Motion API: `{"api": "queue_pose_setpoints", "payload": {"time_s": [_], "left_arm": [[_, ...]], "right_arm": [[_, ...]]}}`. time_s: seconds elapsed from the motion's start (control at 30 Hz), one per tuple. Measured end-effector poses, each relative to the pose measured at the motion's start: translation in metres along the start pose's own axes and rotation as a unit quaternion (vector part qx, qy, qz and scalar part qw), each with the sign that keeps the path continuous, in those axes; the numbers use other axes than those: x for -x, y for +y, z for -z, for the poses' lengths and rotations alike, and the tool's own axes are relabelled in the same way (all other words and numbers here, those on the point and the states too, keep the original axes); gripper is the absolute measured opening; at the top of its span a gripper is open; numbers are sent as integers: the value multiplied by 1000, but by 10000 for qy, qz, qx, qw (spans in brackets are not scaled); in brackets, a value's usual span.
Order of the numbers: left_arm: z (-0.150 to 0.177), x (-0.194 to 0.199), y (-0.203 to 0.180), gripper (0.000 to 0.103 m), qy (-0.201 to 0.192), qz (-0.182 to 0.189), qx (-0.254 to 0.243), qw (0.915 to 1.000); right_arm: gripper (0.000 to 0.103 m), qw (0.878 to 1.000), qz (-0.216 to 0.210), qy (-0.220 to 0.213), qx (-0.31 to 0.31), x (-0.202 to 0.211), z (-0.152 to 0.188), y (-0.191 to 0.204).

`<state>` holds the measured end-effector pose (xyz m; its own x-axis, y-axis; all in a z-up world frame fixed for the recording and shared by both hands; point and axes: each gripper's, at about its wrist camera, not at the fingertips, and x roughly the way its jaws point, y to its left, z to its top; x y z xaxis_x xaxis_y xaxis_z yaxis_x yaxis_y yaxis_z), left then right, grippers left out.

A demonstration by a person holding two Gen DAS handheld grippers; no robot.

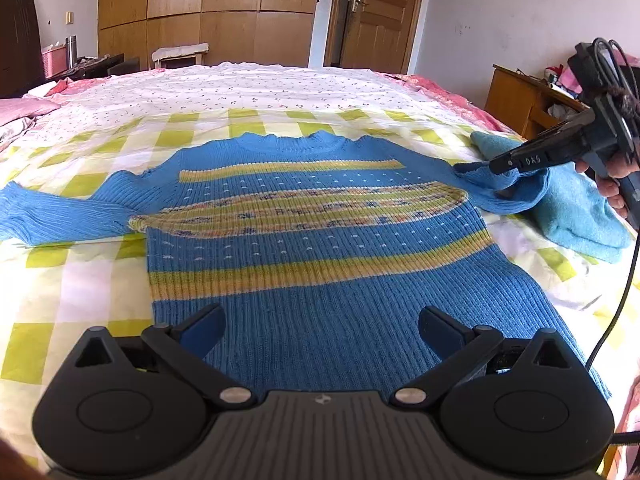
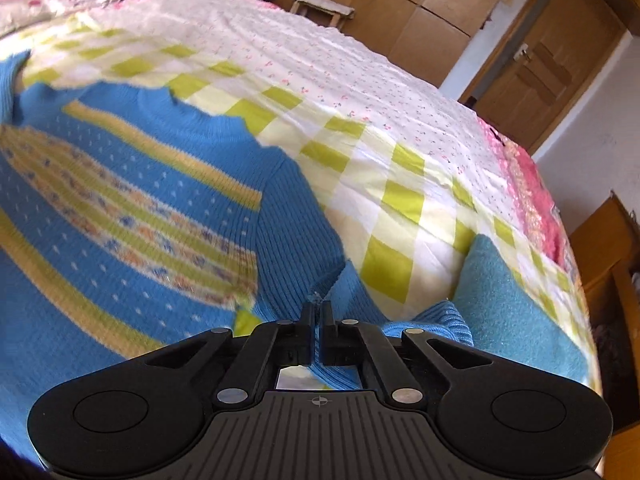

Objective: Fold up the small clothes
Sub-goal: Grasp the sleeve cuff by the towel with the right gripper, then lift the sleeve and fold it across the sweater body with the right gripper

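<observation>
Blue striped sweater (image 1: 320,240) lies flat, one sleeve (image 1: 516,190) lifted.

The sweater (image 1: 320,248) is a ribbed blue knit with yellow bands, a patterned multicolour band across the chest and rows of small white flecks. It lies face up and spread flat, collar far from the left claw (image 1: 322,330), hem just under it, between its spread fingers. One sleeve (image 1: 60,210) stretches flat out to the left of that claw. The other sleeve (image 2: 296,256) is pinched at its end in the closed right claw (image 2: 318,312), lifted and bunched, with its cuff sagging beside the fingers. A folded light-blue garment (image 1: 576,208) lies just beyond that sleeve, on the right.
</observation>
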<state>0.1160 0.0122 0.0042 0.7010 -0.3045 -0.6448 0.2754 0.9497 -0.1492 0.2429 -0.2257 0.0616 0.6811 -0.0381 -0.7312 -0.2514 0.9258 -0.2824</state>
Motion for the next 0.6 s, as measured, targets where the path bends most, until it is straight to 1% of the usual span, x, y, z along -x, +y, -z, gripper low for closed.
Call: {"api": "queue_pose_setpoints", "payload": {"time_s": [0.07, 0.13, 0.2, 0.3, 0.37, 0.47, 0.6], "left_arm": [[-2, 4, 6, 103, -28, 24, 107, 9999], [-5, 8, 13, 103, -69, 42, 198, 9998], [-7, 15, 20, 103, -141, 32, 221, 9996], [-8, 24, 29, 103, -263, -25, 219, 9994], [-8, 29, 37, 103, -342, -29, 311, 9989], [-9, 33, 48, 103, -434, -27, 412, 9982], [-10, 37, 60, 103, -499, -16, 517, 9974]], "right_arm": [[0, 9984, -327, -156, -424, 9, -15, 1], [0, 9937, -668, -352, -824, 16, -34, 5], [0, 9869, -992, -541, -1151, 19, -54, 14], [0, 9760, -1431, -754, -1458, 19, -81, 36], [0, 9713, -1679, -822, -1469, 15, -98, 56], [0, 9683, -1874, -855, -1411, 6, -114, 88], [0, 9660, -2064, -744, -1367, -13, -119, 130]]}}
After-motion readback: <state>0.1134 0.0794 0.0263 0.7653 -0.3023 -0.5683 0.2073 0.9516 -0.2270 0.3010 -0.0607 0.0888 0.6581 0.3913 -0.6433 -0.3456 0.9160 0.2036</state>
